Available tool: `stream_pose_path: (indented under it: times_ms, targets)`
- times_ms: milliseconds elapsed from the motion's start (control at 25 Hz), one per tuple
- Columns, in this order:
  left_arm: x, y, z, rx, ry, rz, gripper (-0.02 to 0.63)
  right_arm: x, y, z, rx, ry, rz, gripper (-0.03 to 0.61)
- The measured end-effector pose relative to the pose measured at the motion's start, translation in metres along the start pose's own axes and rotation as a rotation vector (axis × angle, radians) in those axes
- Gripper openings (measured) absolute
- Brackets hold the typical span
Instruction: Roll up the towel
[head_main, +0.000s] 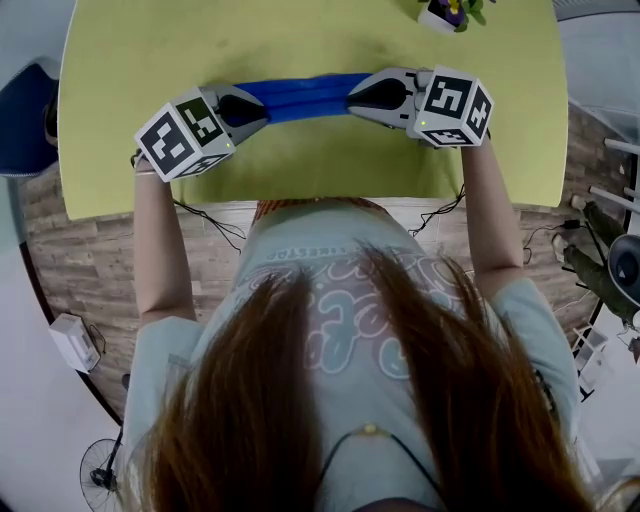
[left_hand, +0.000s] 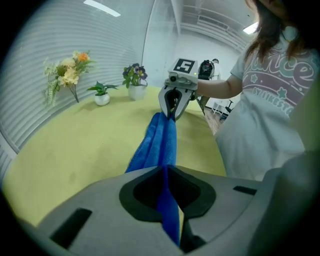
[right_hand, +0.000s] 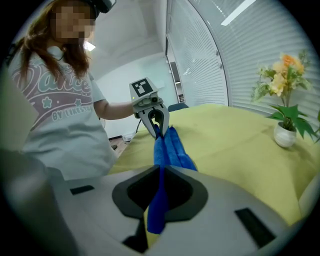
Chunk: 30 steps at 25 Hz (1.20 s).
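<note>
You have two grippers at work and one towel (head_main: 300, 97) between them: a single blue cloth, gathered into a long narrow strip of several folds, stretched across the near half of the one yellow-green table (head_main: 300, 40). Your left gripper (head_main: 262, 108) is clamped on the strip's left end. In the left gripper view the blue cloth runs straight through the pinched jaws and out behind them. Your right gripper (head_main: 352, 100) is clamped on the other end in the same way, with the jaws pressed together on the cloth and a short tail of it hanging past them. Each gripper carries one cube with square markers, so two cubes in all, and the two grippers face each other along the towel's length. The strip runs low over the tabletop; whether its lower folds rest on it you cannot tell. At the far edge of the table stand three plants, well apart from the towel: one tall spray of orange and pale flowers (left_hand: 65, 75), one small green plant in a white pot (left_hand: 102, 94), and one purple-flowered plant in a white pot (left_hand: 134, 82).
</note>
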<state>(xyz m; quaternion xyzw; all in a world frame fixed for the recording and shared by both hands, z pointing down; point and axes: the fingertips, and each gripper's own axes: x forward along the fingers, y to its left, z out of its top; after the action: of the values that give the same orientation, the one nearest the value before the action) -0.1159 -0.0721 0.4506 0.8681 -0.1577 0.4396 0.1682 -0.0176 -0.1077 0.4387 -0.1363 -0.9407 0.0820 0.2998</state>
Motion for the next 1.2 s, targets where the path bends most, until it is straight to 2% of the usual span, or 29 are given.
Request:
stream_pose_path:
  times_ms: [280, 440, 600, 760, 880, 960, 1040, 1200]
  targets:
    - [0.002, 0.005, 0.003, 0.006, 0.015, 0.019, 0.037, 0.0, -0.006, -0.002, -0.039, 0.019, -0.037, 0.034]
    - [0.004, 0.007, 0.006, 0.042, 0.03, 0.063, 0.038, 0.001, -0.008, -0.003, -0.069, 0.033, -0.066, 0.037]
    - [0.005, 0.008, 0.006, 0.111, 0.051, 0.151, 0.038, 0.005, -0.01, -0.006, -0.11, 0.047, -0.125, 0.045]
    - [0.003, 0.011, 0.005, 0.176, 0.024, 0.303, 0.044, 0.006, -0.011, -0.004, -0.118, 0.029, -0.194, 0.061]
    - [-0.003, 0.015, 0.005, 0.167, -0.028, 0.381, 0.086, 0.006, -0.011, -0.003, -0.127, 0.026, -0.217, 0.067]
    - [-0.004, 0.019, 0.005, 0.152, -0.04, 0.404, 0.114, 0.005, -0.012, -0.003, -0.126, 0.019, -0.233, 0.082]
    - [-0.003, 0.02, 0.006, 0.122, -0.039, 0.4, 0.114, 0.002, -0.014, -0.002, -0.134, 0.004, -0.255, 0.091]
    - [0.001, 0.022, 0.006, 0.094, -0.039, 0.385, 0.109, -0.01, -0.012, 0.0, -0.19, -0.053, -0.288, 0.152]
